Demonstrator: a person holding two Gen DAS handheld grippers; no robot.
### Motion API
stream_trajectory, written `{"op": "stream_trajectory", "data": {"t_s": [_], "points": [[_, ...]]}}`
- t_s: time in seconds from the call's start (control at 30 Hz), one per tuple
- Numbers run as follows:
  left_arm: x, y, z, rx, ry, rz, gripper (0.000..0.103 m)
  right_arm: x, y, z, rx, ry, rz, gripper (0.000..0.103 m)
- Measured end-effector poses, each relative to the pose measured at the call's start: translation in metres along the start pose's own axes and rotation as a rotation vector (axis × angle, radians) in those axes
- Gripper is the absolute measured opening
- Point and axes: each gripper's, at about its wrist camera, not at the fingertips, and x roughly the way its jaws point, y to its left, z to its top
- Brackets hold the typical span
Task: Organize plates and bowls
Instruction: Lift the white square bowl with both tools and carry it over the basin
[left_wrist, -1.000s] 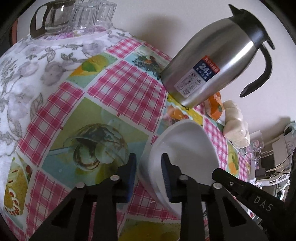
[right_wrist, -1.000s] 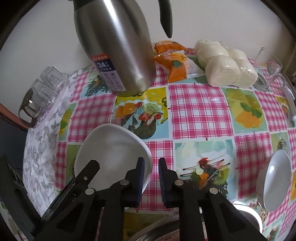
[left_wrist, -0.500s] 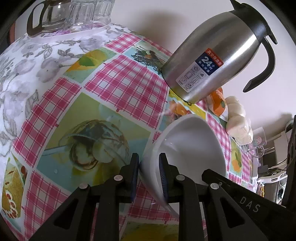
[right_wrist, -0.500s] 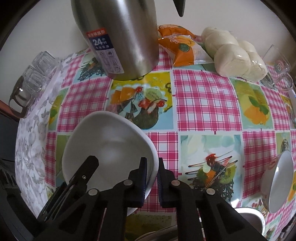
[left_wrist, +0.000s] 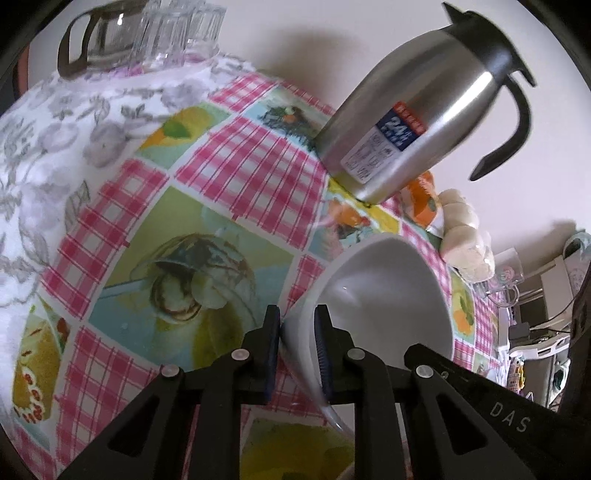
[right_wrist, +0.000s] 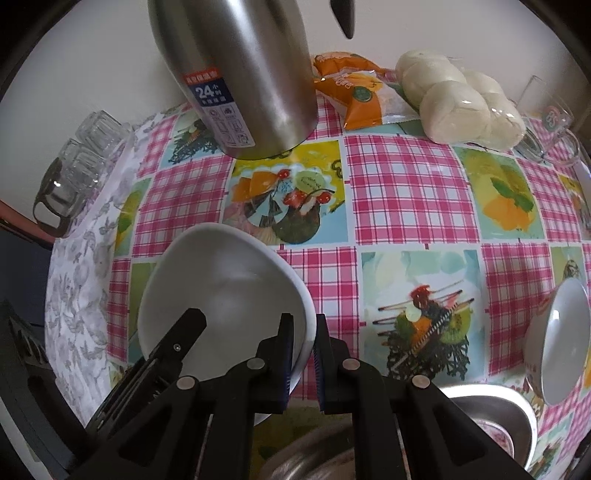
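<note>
Surface: a table with a tablecloth (right_wrist: 410, 192) of pink check squares and fruit pictures; at its left side lies a white cloth with grey flowers (left_wrist: 44, 155), and a pale wall stands behind.
White bowl: the white bowl (right_wrist: 221, 295) is at the near left part of the table, tilted, and both tongs hold it by the rim (one at each side).
Left gripper: the left gripper (left_wrist: 297, 354) is clenched on the left wall of the white bowl; one pad is outside and one is inside.
Right gripper: the right gripper (right_wrist: 303, 358) is clenched on the right rim of the same bowl, with the rim between its pads.
Second bowl: a second white bowl (right_wrist: 557, 336) stands tilted at the right edge of the table, well apart from the first one.
Metal basin: a metal basin (right_wrist: 480, 417) is at the near edge, below the right gripper (what is inside I cannot tell).
Thermos jug: a steel thermos jug (right_wrist: 243, 74) with a black handle and a blue label stands at the back, near the wall.
Food: an orange packet (right_wrist: 354, 96) and a bag of white buns (right_wrist: 458, 99) lie to the right of the jug.
Glassware: clear glasses and a glass pot (left_wrist: 147, 33) stand on the flowered cloth at the far left; a glass mug (right_wrist: 546, 122) stands at the far right.
</note>
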Motion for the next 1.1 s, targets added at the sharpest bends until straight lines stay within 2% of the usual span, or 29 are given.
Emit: {"op": "stream_trajectory", "data": {"t_s": [0.27,0.4,0.57,0.77,1.1], "points": [[-0.038,-0.016,-0.008,0.036,-0.048,-0.008,0.019,-0.036,-0.012,-0.015,0.022,-0.056,0.084,0.011],[-0.055,-0.025,-0.014,0.060,-0.073,-0.017,0.019,-0.058,-0.017,-0.026,0.017,-0.110,0.113,0.011],[-0.079,-0.041,-0.024,0.111,-0.120,0.010,0.019,-0.085,-0.020,-0.043,0.008,-0.184,0.147,0.012],[-0.096,-0.053,-0.038,0.153,-0.141,0.003,0.019,-0.110,-0.031,-0.060,0.013,-0.258,0.179,0.012],[-0.120,-0.067,-0.059,0.217,-0.177,0.001,0.019,-0.135,-0.049,-0.092,0.022,-0.332,0.231,0.014]]}}
